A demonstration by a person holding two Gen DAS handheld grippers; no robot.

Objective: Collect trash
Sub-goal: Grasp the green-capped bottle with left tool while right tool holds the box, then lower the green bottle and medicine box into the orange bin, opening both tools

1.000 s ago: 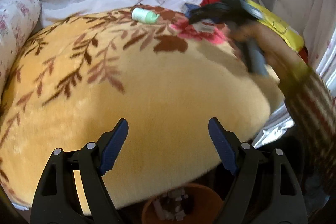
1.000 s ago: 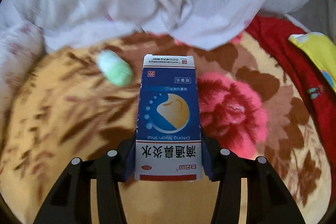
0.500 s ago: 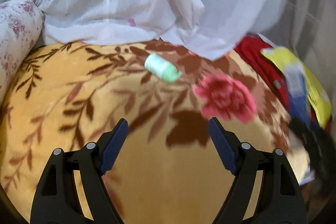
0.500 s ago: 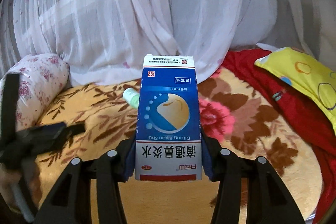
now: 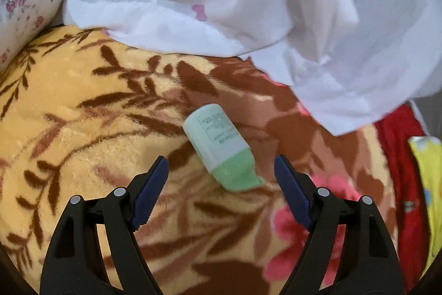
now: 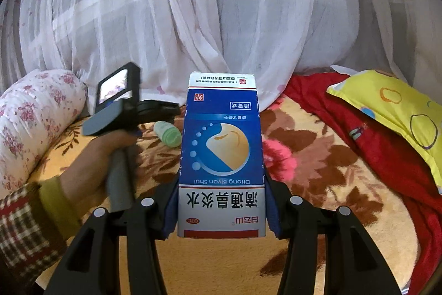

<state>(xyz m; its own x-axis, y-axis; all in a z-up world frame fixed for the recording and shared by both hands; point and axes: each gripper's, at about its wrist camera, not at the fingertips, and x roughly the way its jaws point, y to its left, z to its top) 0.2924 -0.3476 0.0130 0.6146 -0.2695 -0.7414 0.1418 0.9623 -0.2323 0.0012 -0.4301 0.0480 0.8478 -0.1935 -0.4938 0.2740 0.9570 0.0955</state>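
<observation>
A pale green small bottle [image 5: 218, 145] lies on its side on the flowered blanket [image 5: 83, 129], cap end toward me. My left gripper [image 5: 221, 159] hovers open just short of it, and the cap end lies between the two blue fingertips without touching them. From the right wrist view the same bottle [image 6: 167, 133] shows behind the person's hand [image 6: 94, 156] that carries the left gripper. My right gripper [image 6: 221, 212] is shut on a blue and white medicine box [image 6: 221, 151], held upright above the bed with its print upside down.
A white gauze curtain [image 5: 248, 4] drapes onto the bed just behind the bottle. A pink-flowered pillow [image 6: 30, 118] lies at the left. A red blanket [image 6: 386, 156] and a yellow pillow [image 6: 392, 107] lie at the right.
The left gripper swept across the bed from its edge to the green bottle, which now sits between its tips. The right gripper tilted up with the box, then held still.
</observation>
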